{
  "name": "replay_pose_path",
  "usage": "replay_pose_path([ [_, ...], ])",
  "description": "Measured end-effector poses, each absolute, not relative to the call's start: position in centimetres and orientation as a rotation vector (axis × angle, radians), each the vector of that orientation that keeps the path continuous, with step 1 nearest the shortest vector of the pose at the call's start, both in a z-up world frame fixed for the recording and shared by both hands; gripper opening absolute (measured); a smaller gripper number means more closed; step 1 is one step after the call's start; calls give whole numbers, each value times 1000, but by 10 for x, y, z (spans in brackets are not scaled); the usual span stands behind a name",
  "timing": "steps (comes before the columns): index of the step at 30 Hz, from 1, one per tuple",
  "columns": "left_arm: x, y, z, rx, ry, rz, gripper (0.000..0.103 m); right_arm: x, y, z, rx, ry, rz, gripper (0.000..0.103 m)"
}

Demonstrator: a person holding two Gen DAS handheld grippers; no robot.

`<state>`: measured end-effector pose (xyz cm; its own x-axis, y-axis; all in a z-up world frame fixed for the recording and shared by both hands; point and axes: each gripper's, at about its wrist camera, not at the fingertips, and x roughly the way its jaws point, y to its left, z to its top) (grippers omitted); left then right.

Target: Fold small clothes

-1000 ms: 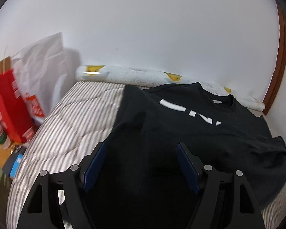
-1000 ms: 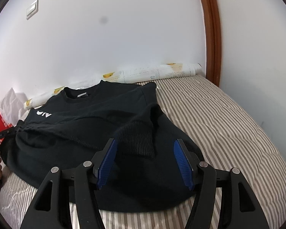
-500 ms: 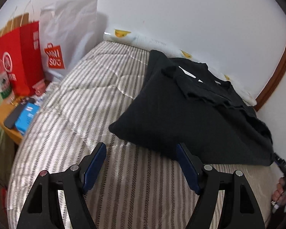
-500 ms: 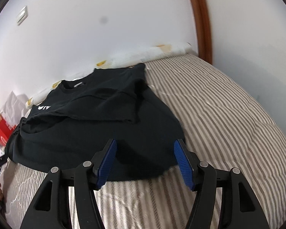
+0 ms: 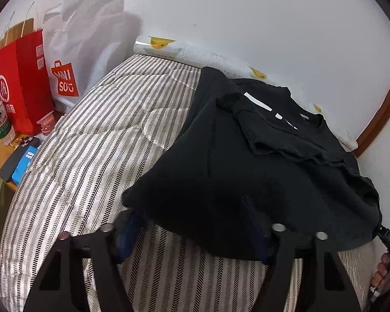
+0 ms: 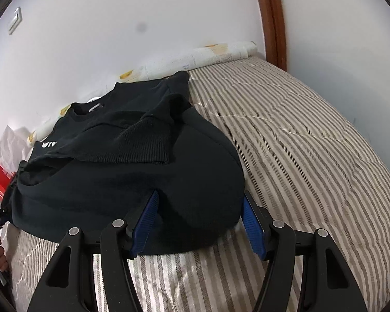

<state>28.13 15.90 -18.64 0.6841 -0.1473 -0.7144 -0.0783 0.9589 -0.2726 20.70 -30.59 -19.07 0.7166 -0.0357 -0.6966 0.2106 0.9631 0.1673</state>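
Observation:
A black sweatshirt [image 5: 249,166] with white chest lettering lies on the striped bed, both sleeves folded across its front; it also shows in the right wrist view [image 6: 132,166]. My left gripper [image 5: 192,223] is open at the hem's left corner, the cloth lying over its fingertips. My right gripper [image 6: 201,208] is open at the hem's right corner, with the cloth bulging between its blue pads [image 6: 145,221]. Neither grips the cloth.
The striped mattress [image 6: 299,143] runs to a white wall with a rolled white mat [image 5: 184,49] along it. A red bag [image 5: 20,78] and a white Miniso bag [image 5: 75,59] stand at the left, above a side table with a phone [image 5: 15,158]. A wooden frame [image 6: 271,18] stands right.
Both grippers pulled back from over the shirt to the bed in front of it, then moved forward onto its near hem corners. The shirt lies the same.

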Motion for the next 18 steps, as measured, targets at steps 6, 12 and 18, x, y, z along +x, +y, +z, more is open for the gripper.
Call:
replay_pose_path([
  [6,271,160,-183,-319,802,-88,17,206,-300,-190,228,761,-67,25],
  [12,240,159,-177,-297,799,-85,12,184,-296,-179,222,740,-60,21],
  [18,187,160,-176,-277,805,-90,12,140,-293,-171,191,735,-51,21],
])
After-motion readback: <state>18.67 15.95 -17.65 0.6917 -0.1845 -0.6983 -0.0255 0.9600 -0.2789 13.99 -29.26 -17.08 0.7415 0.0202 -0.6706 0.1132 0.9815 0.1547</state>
